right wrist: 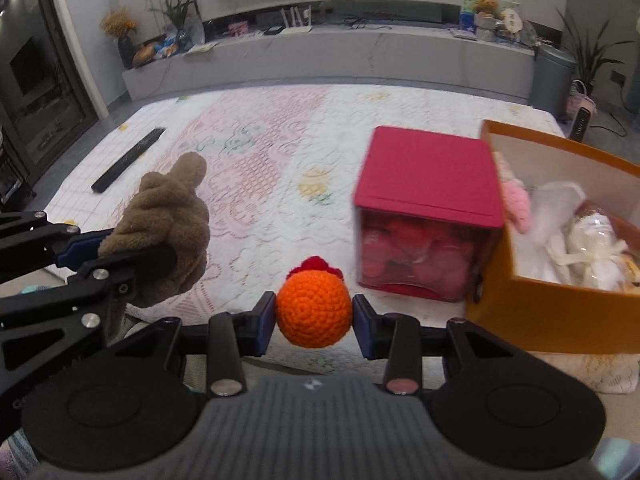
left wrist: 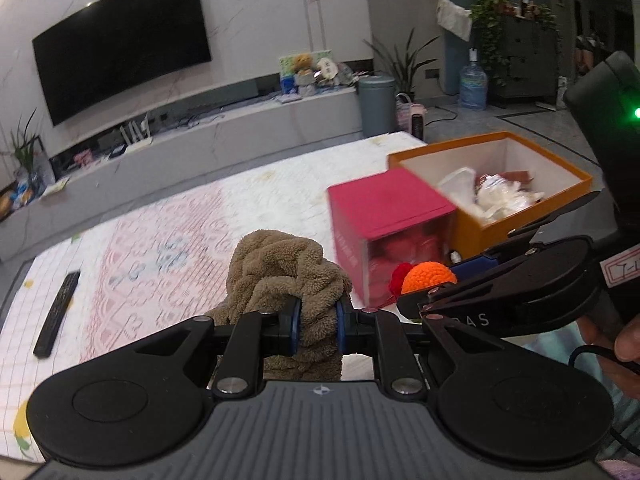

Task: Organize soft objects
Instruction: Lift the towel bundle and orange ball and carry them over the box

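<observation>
the left tool point(left wrist: 316, 330) is pinched narrow on a brown fleecy towel point(left wrist: 286, 276), its blue pads pressing into the bunched cloth from both sides; the towel bulges up ahead of the pads and hangs down behind them. in the right wrist view the same towel point(right wrist: 170, 232) sits off to the left of the right tool, clamped in the other tool's black fingers.

the right tool point(right wrist: 314, 322) is closed about halfway on an orange crocheted ball point(right wrist: 314, 310) with a red tuft on its far side, a pad touching each flank of the ball. both things are held up above a lace-patterned surface point(right wrist: 248, 184).

ahead of the right tool and a little to its right stands a pink box point(right wrist: 428, 200) with a clear front. just beside that, further right, is an open orange box point(right wrist: 556, 316) holding white soft things and a pink knitted piece at its near-left corner. a dark remote point(right wrist: 128, 160) lies far ahead to the left of the towel.
</observation>
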